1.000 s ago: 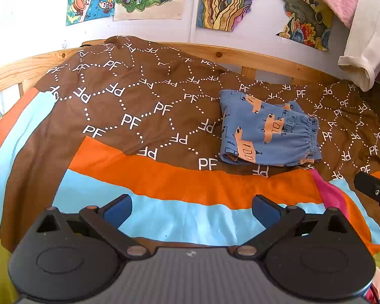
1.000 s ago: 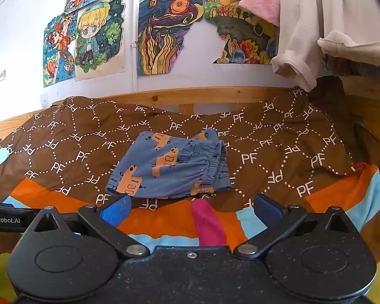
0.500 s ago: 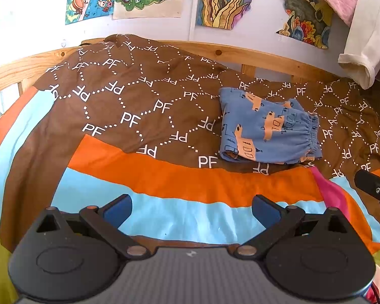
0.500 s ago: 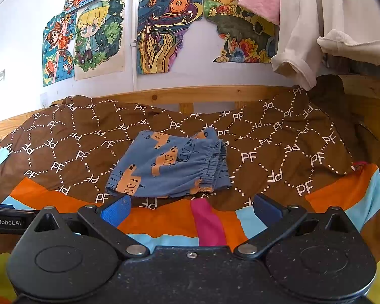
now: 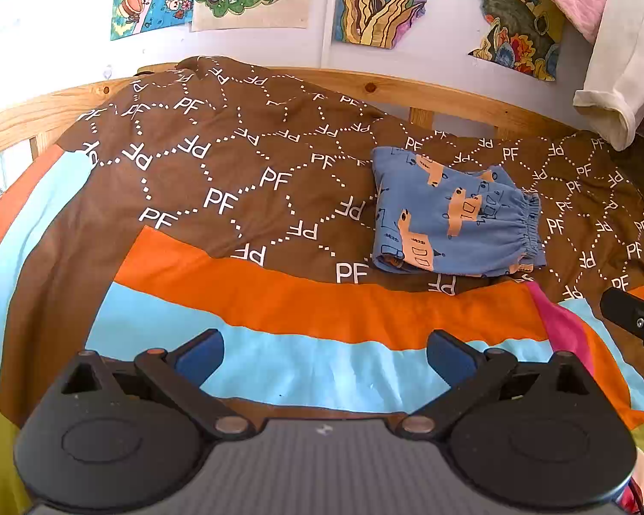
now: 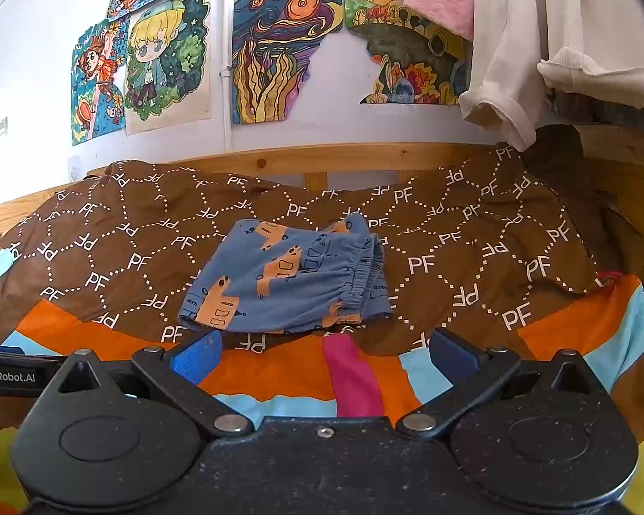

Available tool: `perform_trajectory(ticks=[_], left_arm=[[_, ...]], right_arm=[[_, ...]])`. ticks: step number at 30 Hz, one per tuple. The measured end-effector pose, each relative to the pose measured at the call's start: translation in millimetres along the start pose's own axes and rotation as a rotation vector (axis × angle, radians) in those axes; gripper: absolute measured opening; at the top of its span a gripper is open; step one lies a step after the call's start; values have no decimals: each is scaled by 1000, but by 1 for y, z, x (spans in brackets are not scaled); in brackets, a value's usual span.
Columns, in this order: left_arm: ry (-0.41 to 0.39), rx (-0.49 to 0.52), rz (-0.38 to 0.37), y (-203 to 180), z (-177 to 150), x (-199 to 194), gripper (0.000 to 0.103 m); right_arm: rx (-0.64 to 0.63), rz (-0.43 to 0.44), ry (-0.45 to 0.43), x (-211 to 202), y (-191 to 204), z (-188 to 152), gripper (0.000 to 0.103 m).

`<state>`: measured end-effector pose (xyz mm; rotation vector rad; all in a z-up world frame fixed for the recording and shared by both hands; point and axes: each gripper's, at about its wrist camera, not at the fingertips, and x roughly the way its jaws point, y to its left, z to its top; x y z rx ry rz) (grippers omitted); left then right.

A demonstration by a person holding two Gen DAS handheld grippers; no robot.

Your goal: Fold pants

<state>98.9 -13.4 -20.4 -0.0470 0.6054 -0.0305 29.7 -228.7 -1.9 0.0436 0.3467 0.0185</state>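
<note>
The blue pants (image 5: pixel 455 219) with orange prints lie folded in a compact rectangle on the brown part of the bedspread, elastic waistband to the right. They also show in the right wrist view (image 6: pixel 287 279). My left gripper (image 5: pixel 324 354) is open and empty, held back over the light-blue stripe, well short and to the left of the pants. My right gripper (image 6: pixel 324 356) is open and empty, just in front of the pants' near edge. Its body shows at the right edge of the left wrist view (image 5: pixel 635 322).
The bedspread (image 5: pixel 219 197) is brown with white PF letters and has orange, light-blue and pink stripes near me. A wooden bed rail (image 6: pixel 365 156) runs along the wall with posters. White and pink clothes (image 6: pixel 536 43) hang at the upper right.
Both views have shifted only slightly. The pants lie as before and both grippers stay open.
</note>
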Motion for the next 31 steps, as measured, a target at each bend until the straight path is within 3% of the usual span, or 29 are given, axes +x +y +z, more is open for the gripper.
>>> perform_trajectory(ticks=[10, 20, 31], left_arm=[[0, 8, -4, -1, -1, 1, 103], [20, 43, 56, -5, 0, 1, 103], [27, 57, 49, -6, -1, 2, 103]], right_arm=[[0, 0, 1, 0, 0, 0, 102], [-5, -10, 9, 2, 0, -2, 102], [1, -15, 18, 1, 1, -1, 102]])
